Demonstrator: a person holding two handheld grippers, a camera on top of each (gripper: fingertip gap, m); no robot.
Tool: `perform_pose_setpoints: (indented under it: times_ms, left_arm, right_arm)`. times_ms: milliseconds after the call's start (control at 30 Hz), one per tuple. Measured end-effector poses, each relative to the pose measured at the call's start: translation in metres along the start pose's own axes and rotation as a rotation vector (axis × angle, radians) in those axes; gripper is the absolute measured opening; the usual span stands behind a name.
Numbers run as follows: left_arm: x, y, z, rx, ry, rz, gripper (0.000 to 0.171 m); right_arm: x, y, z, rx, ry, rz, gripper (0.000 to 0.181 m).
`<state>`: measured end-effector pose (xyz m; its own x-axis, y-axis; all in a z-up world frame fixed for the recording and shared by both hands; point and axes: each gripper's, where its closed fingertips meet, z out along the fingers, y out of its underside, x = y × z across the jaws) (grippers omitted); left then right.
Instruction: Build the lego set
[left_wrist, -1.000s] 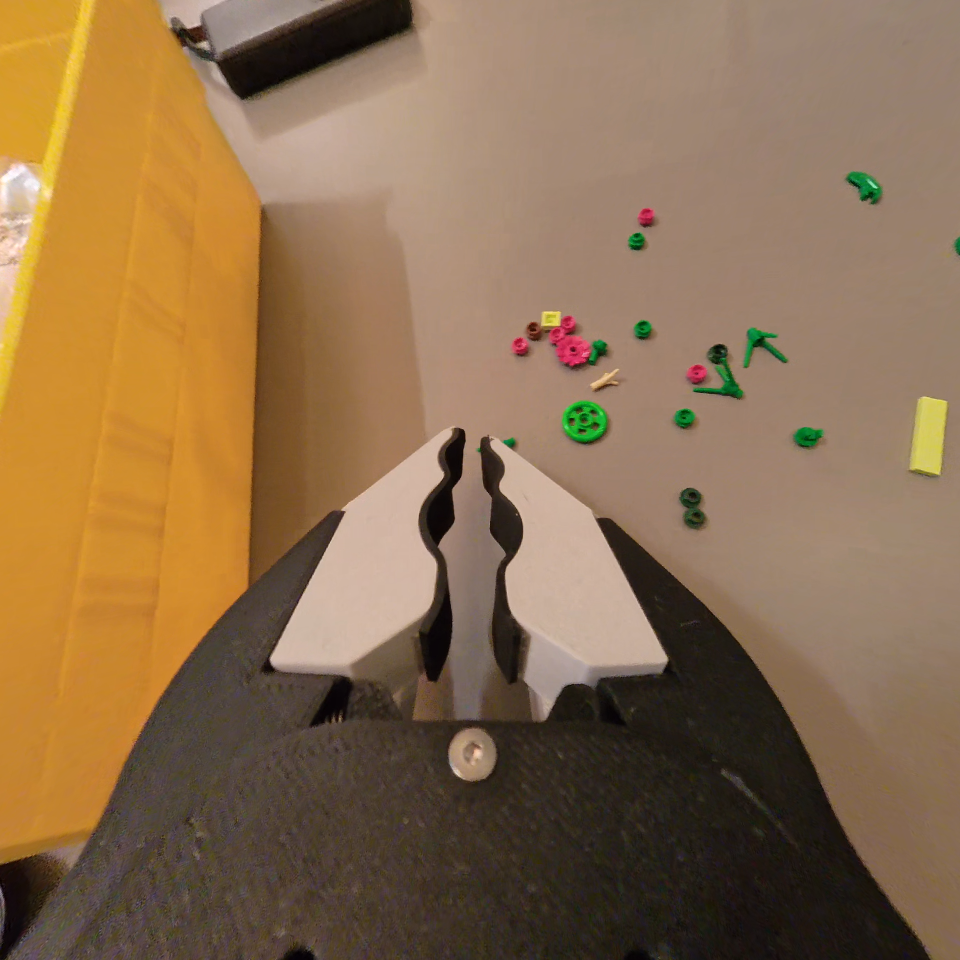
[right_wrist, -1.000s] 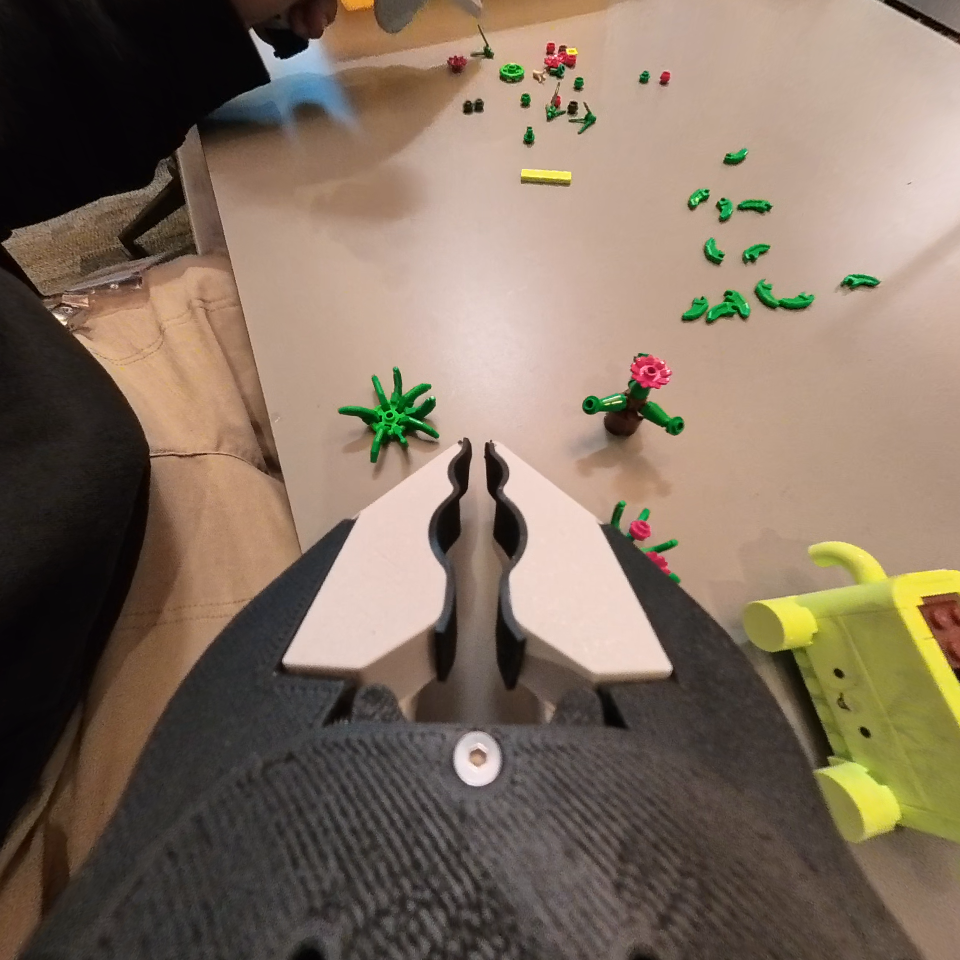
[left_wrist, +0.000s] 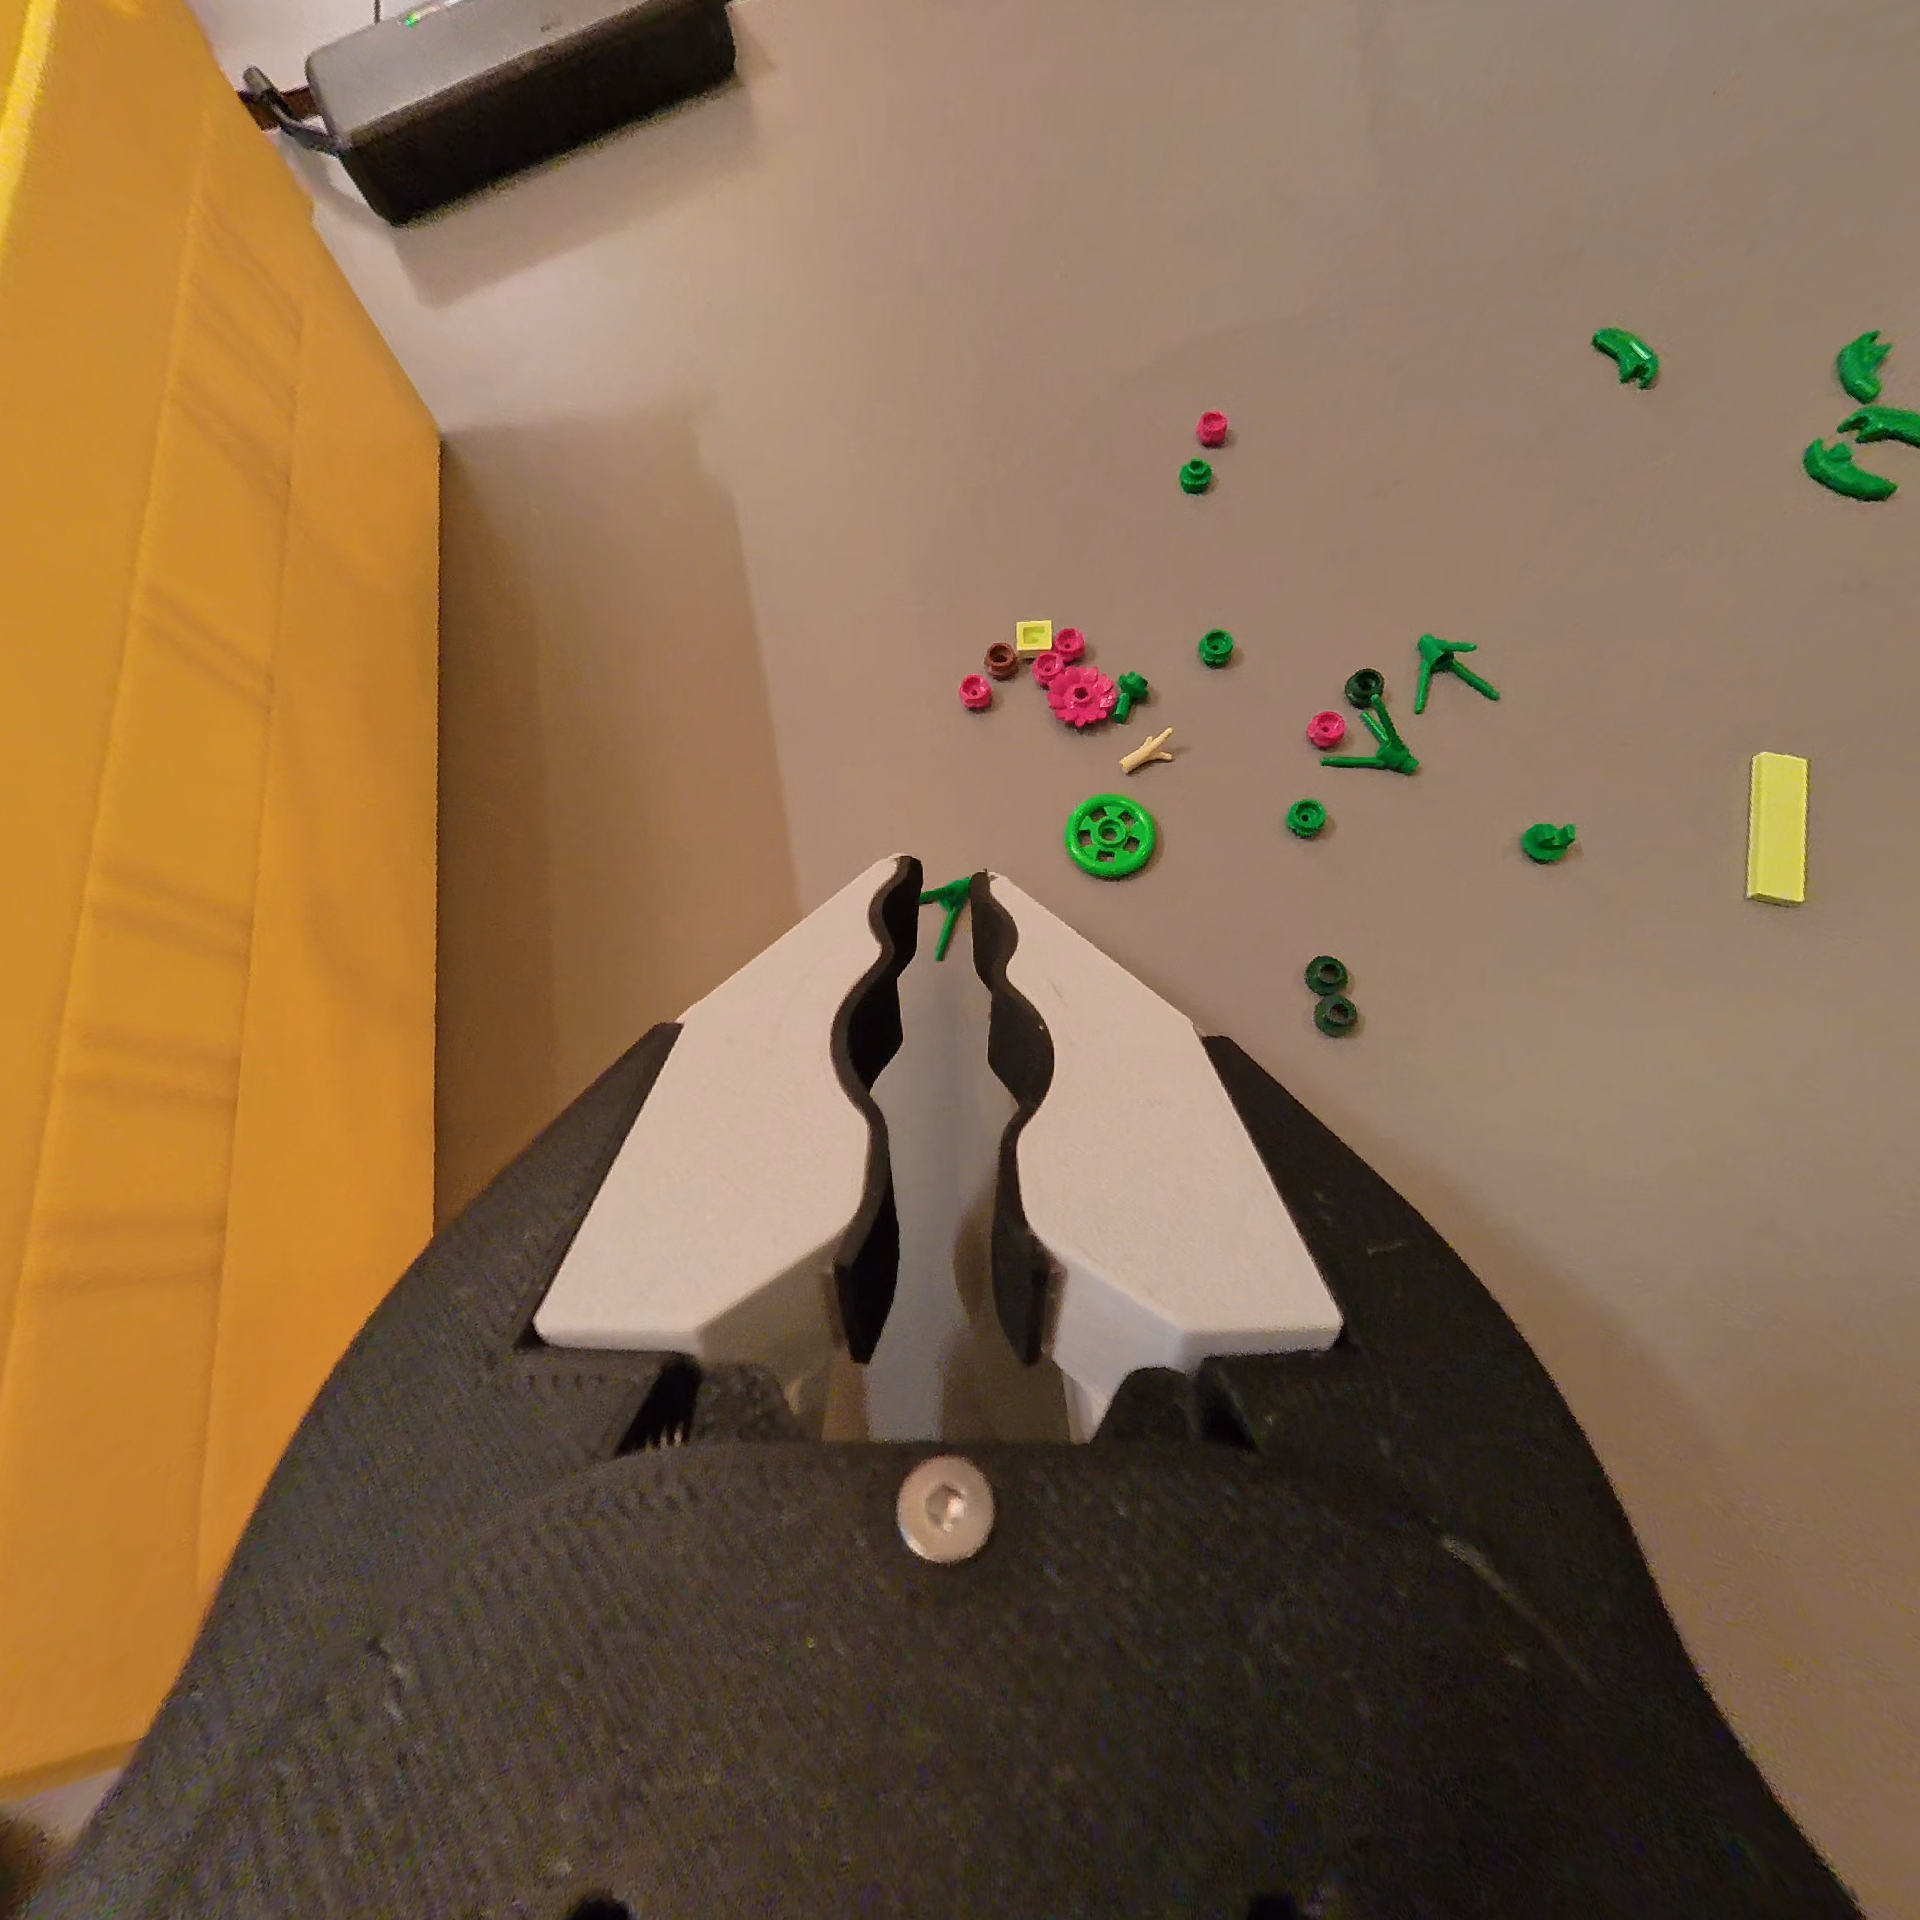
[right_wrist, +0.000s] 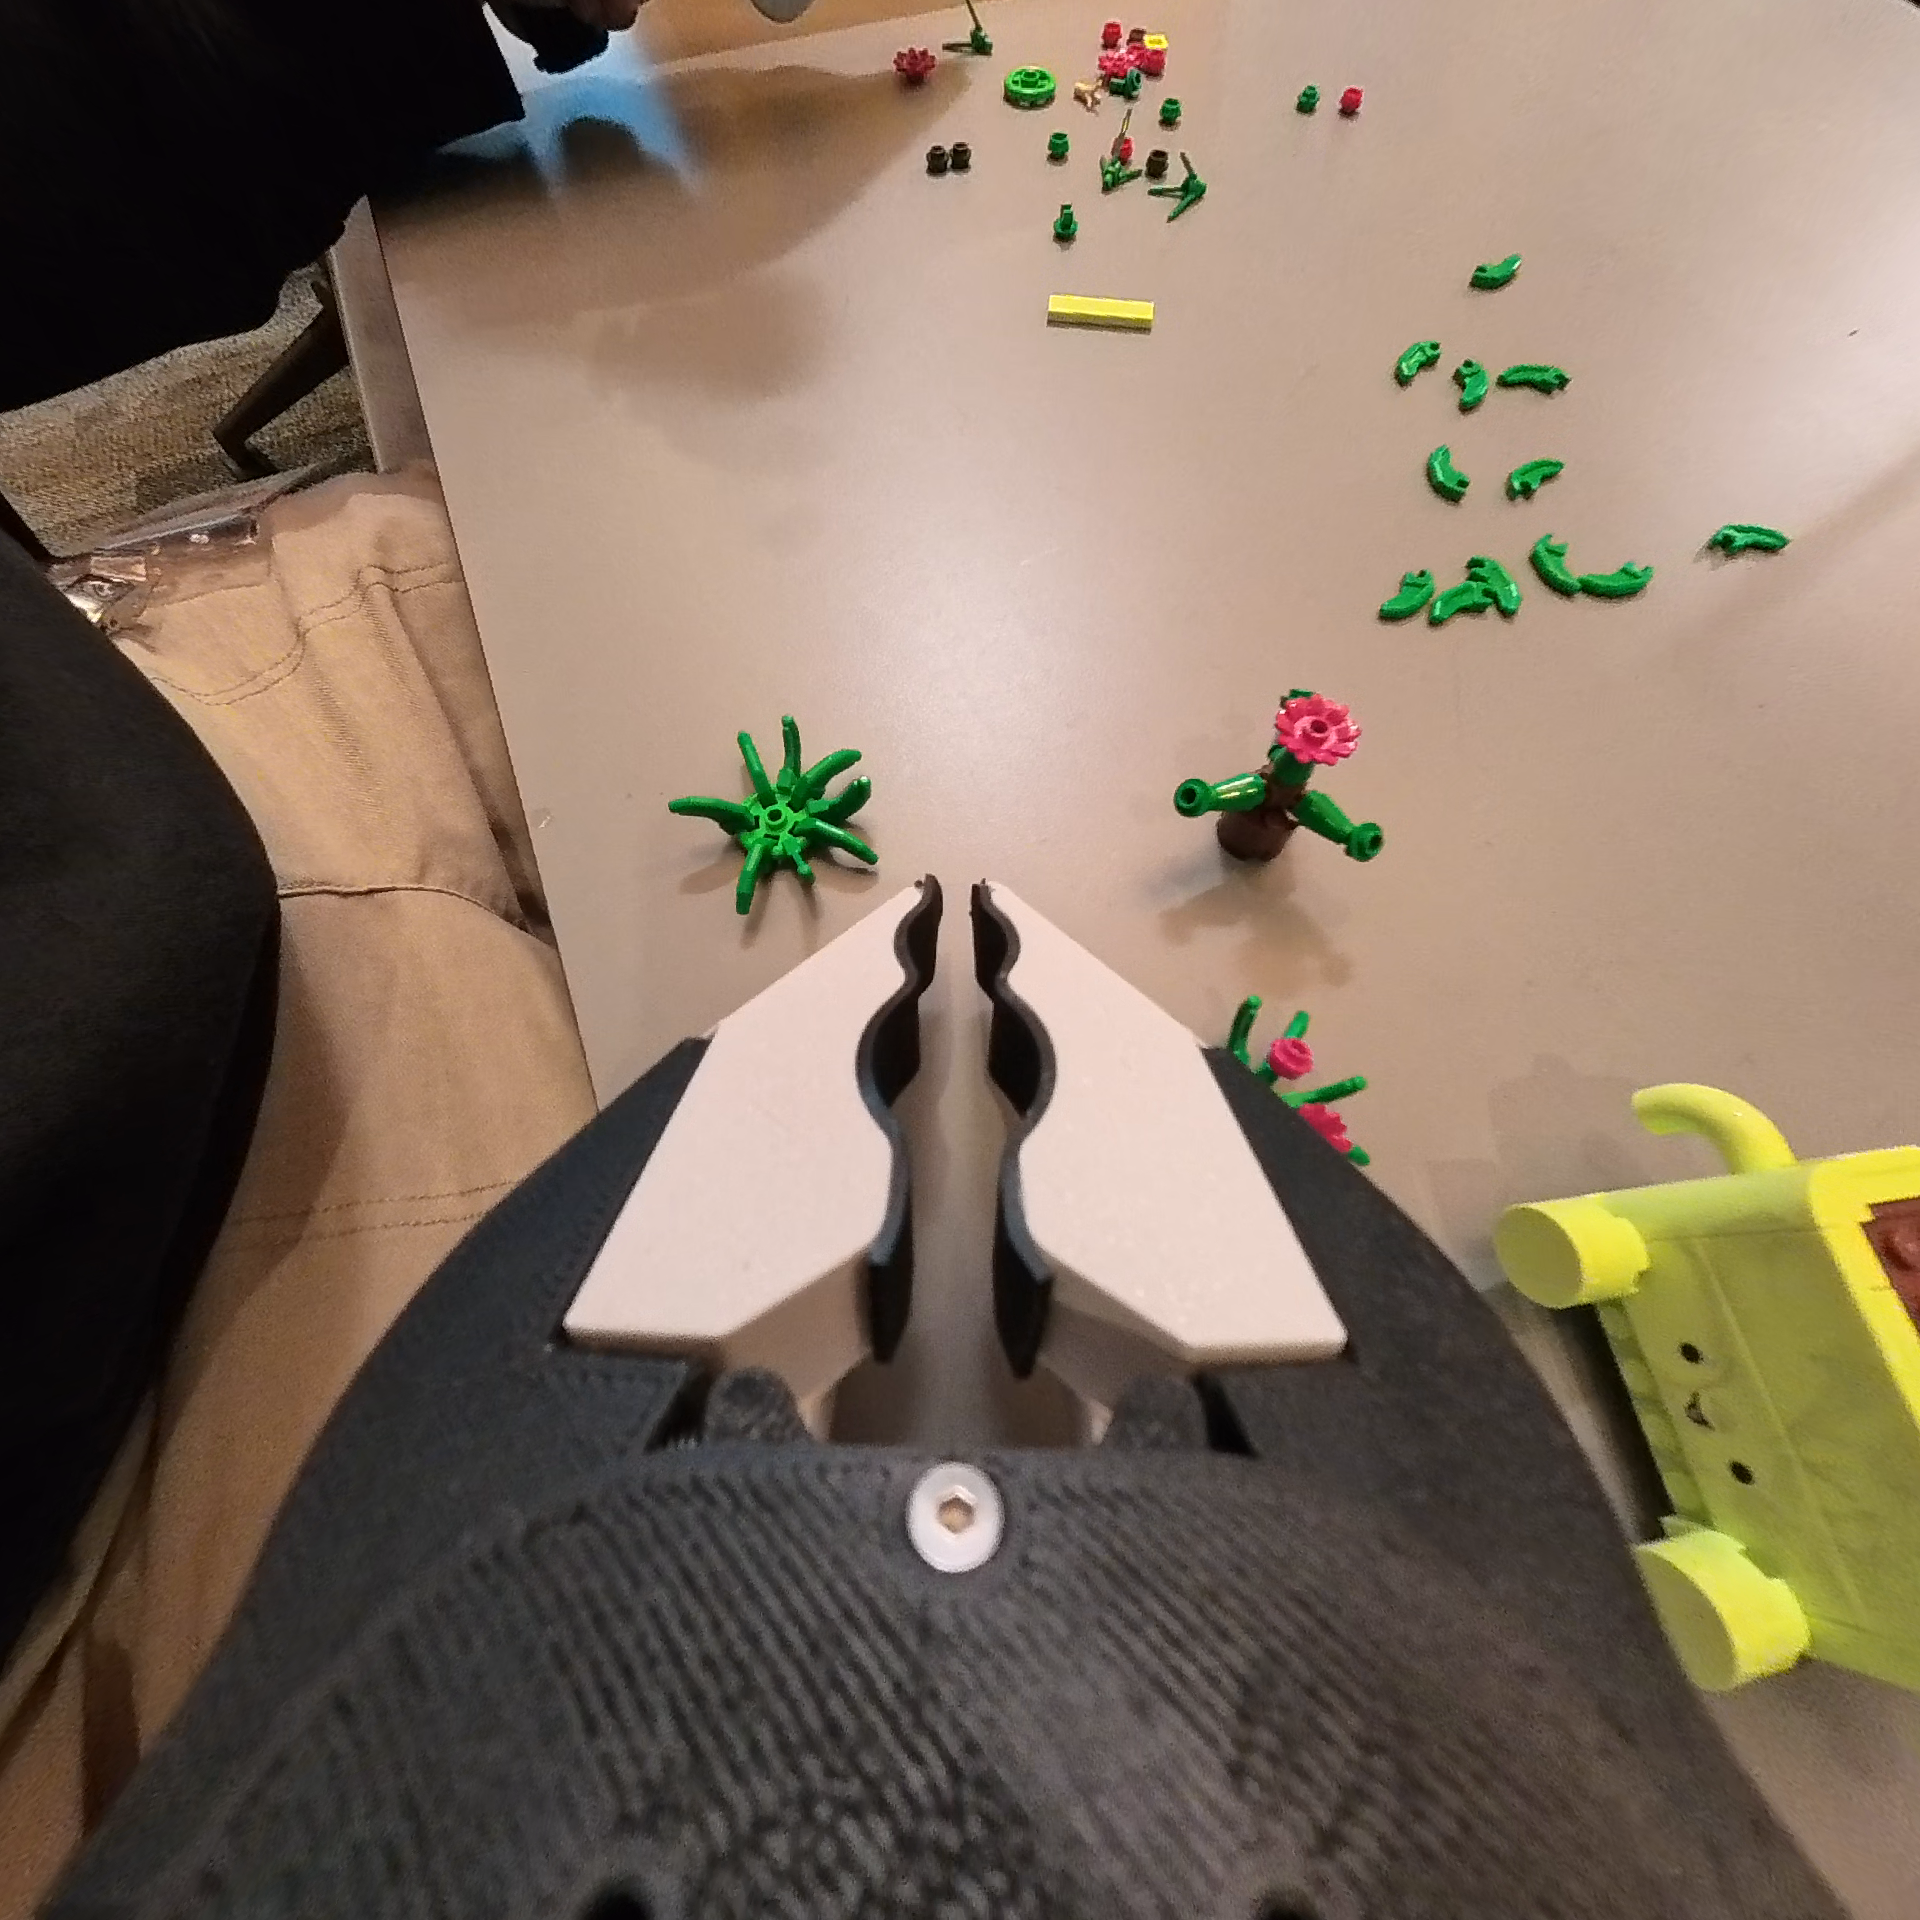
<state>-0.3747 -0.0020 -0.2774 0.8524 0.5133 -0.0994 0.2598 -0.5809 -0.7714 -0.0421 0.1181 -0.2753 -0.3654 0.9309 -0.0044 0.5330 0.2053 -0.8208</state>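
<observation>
Left wrist view: the left gripper hangs over the grey desk, its fingers a narrow slit apart, and a small green stem piece shows right in that slit at the tips; whether it is pinched or just lying on the desk beneath, I cannot tell. Just beyond sits a green wheel piece, then a pink flower piece among little pink and green studs, with a yellow-green bar off to the right. A big yellow box walls off the left side, and a dark grey device lies at the far edge. Right wrist view: the right gripper holds nothing, its fingers nearly together with a thin gap. Ahead left sprawls a spiky green plant; ahead right stands a small flower build. A lime-yellow planter build lies on its side at right, curved green leaf pieces scattered beyond.
</observation>
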Motion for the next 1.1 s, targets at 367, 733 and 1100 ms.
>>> perform_pose_setpoints:
  times_ms: [367,733,1100]
  left_arm:
    - [0.129,-0.038,-0.018,0.107,0.309,0.167,0.020]
    - [0.271,-0.048,0.024,-0.032,0.701,0.401,0.023]
    - [0.292,-0.037,0.029,-0.101,0.849,0.453,0.024]
  right_arm:
    - [0.000,0.001,0.001,-0.010,-0.006,0.008,0.005]
    - [-0.001,0.001,0.001,-0.009,-0.003,-0.004,0.005]
    - [0.000,0.003,0.002,-0.025,0.019,-0.028,0.005]
